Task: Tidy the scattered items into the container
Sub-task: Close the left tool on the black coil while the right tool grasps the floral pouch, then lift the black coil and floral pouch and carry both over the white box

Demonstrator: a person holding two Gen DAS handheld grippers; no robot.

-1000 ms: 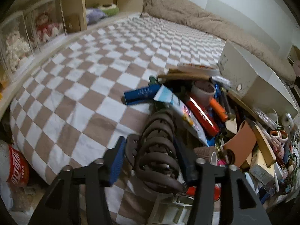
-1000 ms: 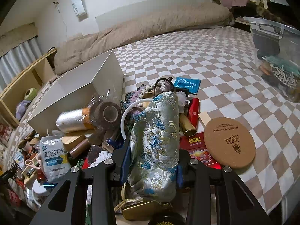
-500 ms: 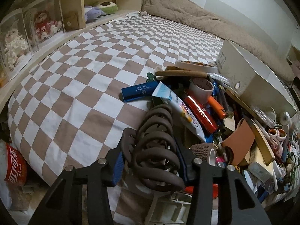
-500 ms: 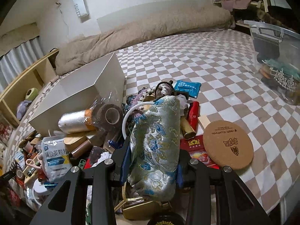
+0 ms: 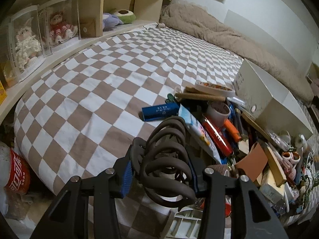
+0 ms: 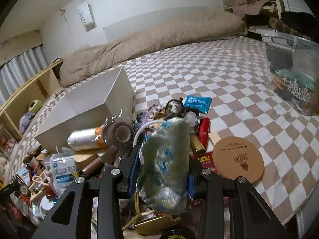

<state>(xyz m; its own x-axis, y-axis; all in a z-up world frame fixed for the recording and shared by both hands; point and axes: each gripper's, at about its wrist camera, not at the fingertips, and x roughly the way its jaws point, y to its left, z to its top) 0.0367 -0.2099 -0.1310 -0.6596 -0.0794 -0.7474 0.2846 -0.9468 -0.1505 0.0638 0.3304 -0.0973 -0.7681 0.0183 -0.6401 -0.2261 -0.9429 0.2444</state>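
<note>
My left gripper (image 5: 161,171) is shut on a large brown hair claw clip (image 5: 167,155), held above the near edge of the checkered bed. My right gripper (image 6: 162,172) is shut on a blue-and-gold brocade pouch (image 6: 165,159), raised over the pile of scattered items (image 6: 111,139). The open cream box (image 6: 89,107) lies on its side behind the pile; in the left wrist view the cream box (image 5: 265,101) sits at the right. A blue case (image 5: 160,110), a tape roll (image 5: 219,111) and a red tube (image 5: 216,137) lie in the clutter.
A round cork coaster (image 6: 238,160) and a blue sachet (image 6: 197,103) lie on the checkered sheet (image 6: 219,75). A clear plastic bin (image 6: 293,69) with things inside stands at the right. A wooden shelf (image 5: 59,25) with dolls runs along the left; a rolled beige duvet (image 5: 219,39) lies at the back.
The left gripper's jaws closed onto the brown hair clip and lifted it a little. The right gripper keeps its hold on the pouch, barely moved.
</note>
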